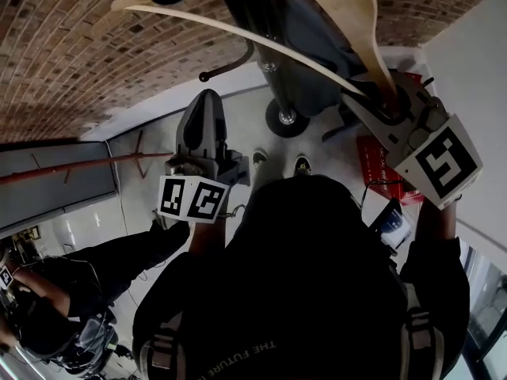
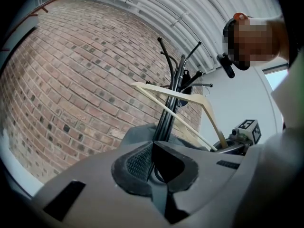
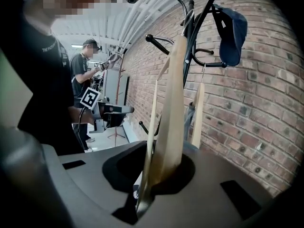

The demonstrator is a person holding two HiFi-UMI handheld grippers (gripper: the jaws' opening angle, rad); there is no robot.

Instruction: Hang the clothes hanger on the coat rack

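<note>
Left tool (image 1: 207, 100): jaws closed on nothing, held level at 9 o'clock of the rack.
Rack (image 1: 281, 93): black pole with curved pegs; a cap (image 3: 230, 32) hung on a peg at 1 o'clock.
Hanger (image 1: 348, 14): wooden, raised across the pole, not yet hung.
Right tool (image 1: 384, 101): narrow, clamped on the hanger's end at 3 o'clock.
Step, judged: carrying the hook to a peg. Next move would call for lifting the hook over a free peg, lowering, then releasing.

Your clothes hanger (image 3: 173, 103) is pale, honey-toned wood. The coat rack (image 2: 165, 124) is black and carries a dark blue cap (image 3: 232, 30). The wall (image 2: 71, 80) is red-brown brick with pale mortar. Your marker cubes (image 1: 190, 199) show black-and-white squares.
</note>
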